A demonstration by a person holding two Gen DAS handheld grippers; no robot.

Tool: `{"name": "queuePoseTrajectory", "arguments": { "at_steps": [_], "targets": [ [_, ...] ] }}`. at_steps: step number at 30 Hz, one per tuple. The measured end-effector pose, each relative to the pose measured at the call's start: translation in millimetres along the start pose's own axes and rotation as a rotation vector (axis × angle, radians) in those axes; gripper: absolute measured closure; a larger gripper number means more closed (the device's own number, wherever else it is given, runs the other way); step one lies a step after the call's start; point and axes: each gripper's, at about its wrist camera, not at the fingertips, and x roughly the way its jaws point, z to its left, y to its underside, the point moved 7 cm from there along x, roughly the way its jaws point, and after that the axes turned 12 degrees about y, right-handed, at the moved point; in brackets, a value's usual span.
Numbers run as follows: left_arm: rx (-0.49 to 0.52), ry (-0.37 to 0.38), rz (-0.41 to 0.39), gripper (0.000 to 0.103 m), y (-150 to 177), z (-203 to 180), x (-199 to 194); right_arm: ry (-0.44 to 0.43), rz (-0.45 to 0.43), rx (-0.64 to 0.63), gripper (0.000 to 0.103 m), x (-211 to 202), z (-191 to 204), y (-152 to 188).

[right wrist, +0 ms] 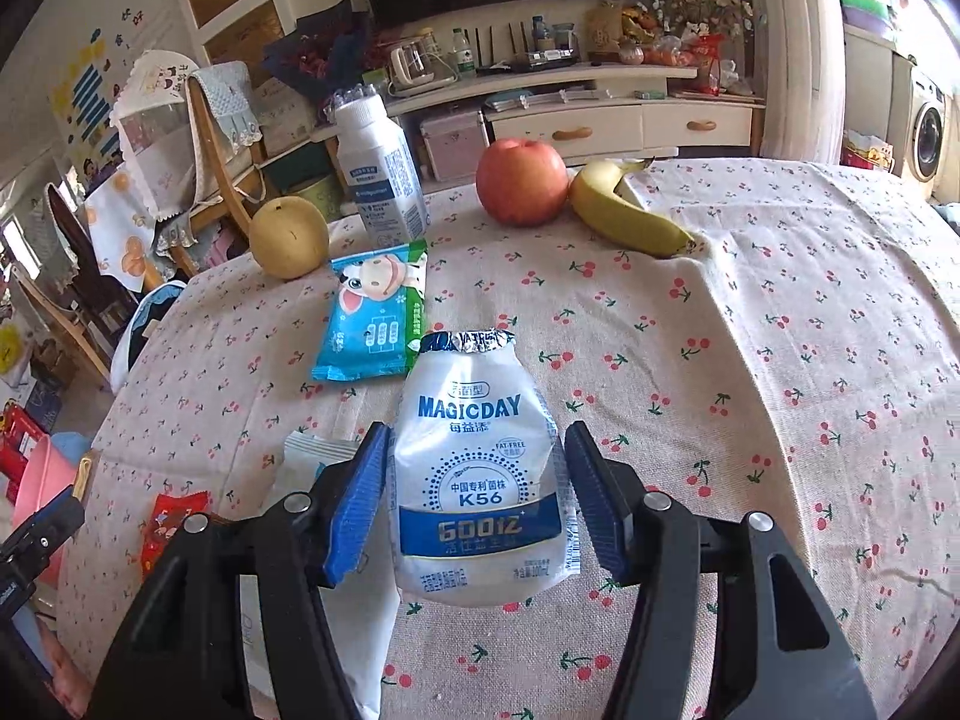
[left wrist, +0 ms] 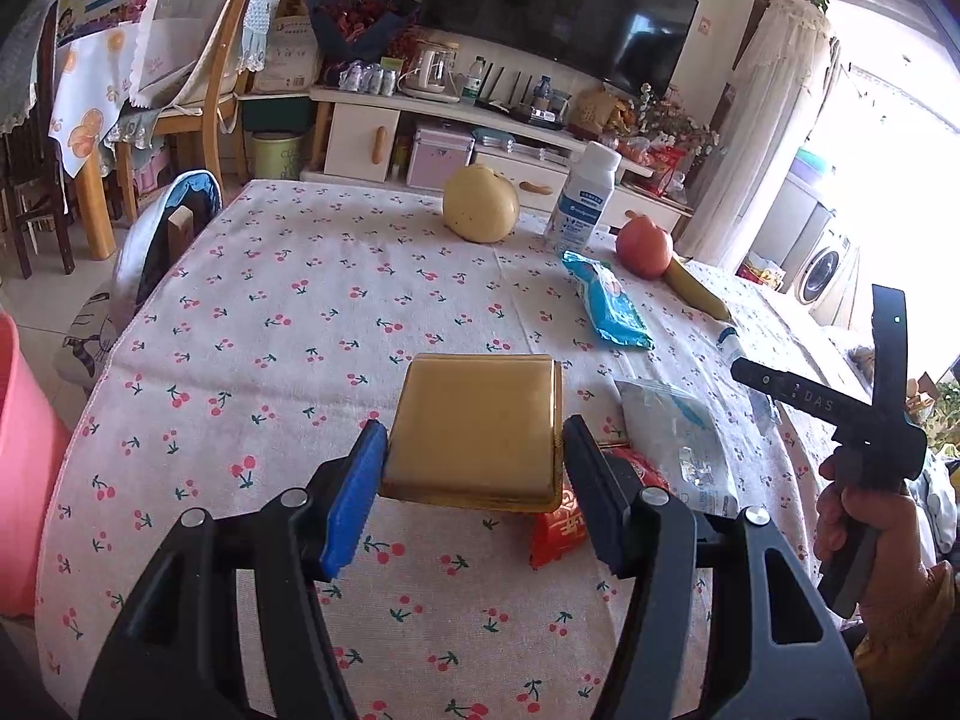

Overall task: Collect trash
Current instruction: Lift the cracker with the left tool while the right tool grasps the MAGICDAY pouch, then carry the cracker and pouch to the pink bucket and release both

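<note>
On the desk (right wrist: 780, 300): blue snack wrapper (right wrist: 375, 324), red packet (left wrist: 561, 519), clear bag (left wrist: 681, 438) uncollected.
Left claw (left wrist: 474, 474): pinching gold tray (left wrist: 477, 426).
Right claw (right wrist: 477, 492): pinching MAGICDAY pouch (right wrist: 480, 480).
Pink bin (left wrist: 24, 468): near left, contents unseen.

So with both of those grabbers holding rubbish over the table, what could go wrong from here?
1. The left gripper pinches the gold tray only at its near end, so it might tip or slip out.
2. The right gripper holds a soft MAGICDAY bottle; its right pad seems barely in contact, so the bottle could drop.
3. The apple and milk bottle stand close behind and could get knocked.
</note>
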Motion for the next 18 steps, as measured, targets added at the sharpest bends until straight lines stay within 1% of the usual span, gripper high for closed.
{"name": "queuePoseTrajectory", "arguments": {
  "at_steps": [4, 9, 13, 18],
  "targets": [
    [-0.012, -0.003, -0.032, 0.042, -5.8, 7.0, -12.9, -0.023, -0.043, 0.004, 0.043, -20.2, 11.1, -5.3],
    [-0.035, -0.022, -0.077, 0.042, -14.5, 20.3, -31.0, -0.099, -0.065, 0.005, 0.043, -42.5, 41.7, -8.1],
    [-0.035, -0.070, -0.117, 0.042, -21.1, 32.8, -47.4, -0.182, -0.057, -0.021, 0.043, -57.2, 83.1, -3.8],
    [-0.039, -0.120, -0.165, 0.042, -27.8, 48.8, -69.8, -0.297, -0.018, -0.075, 0.043, -71.9, 148.9, 11.2]
  ]
}}
